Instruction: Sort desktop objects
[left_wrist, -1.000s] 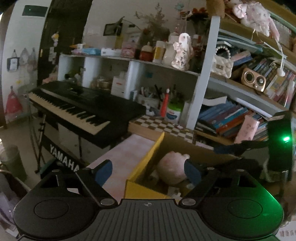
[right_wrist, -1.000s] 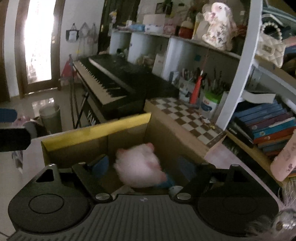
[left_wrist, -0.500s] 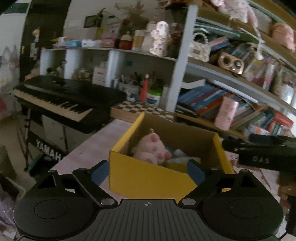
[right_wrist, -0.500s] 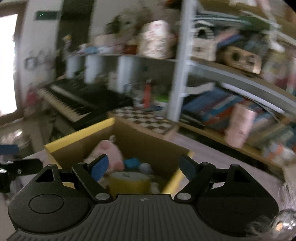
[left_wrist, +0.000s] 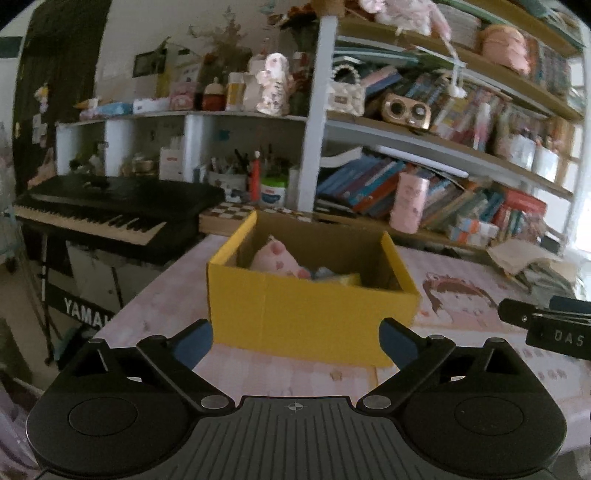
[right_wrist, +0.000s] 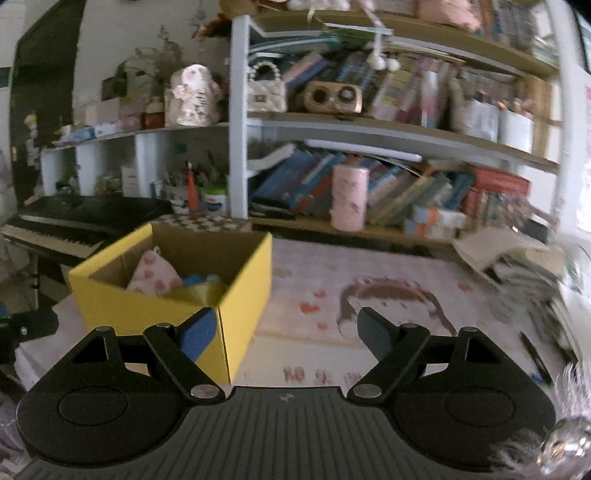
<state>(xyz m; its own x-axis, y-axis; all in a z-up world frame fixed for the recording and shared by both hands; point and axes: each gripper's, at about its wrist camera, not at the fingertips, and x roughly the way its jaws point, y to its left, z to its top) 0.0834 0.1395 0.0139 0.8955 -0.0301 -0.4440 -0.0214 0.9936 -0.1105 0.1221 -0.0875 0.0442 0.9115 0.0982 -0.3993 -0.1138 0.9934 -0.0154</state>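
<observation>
Both grippers, left (left_wrist: 295, 341) opening and right (right_wrist: 286, 328) spread, hold nothing, since the plush toy (left_wrist: 279, 260) lies in the yellow box (left_wrist: 306, 314).

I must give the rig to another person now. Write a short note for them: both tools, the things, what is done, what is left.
Left tool: jaws opening, nothing between them.
Right tool: open, empty.
Yellow cardboard box stands on the pink patterned desk mat; inside lie a pink plush toy and some blue and yellow items.
Left: a dark pen at the mat's right edge, beside a paper pile.
</observation>
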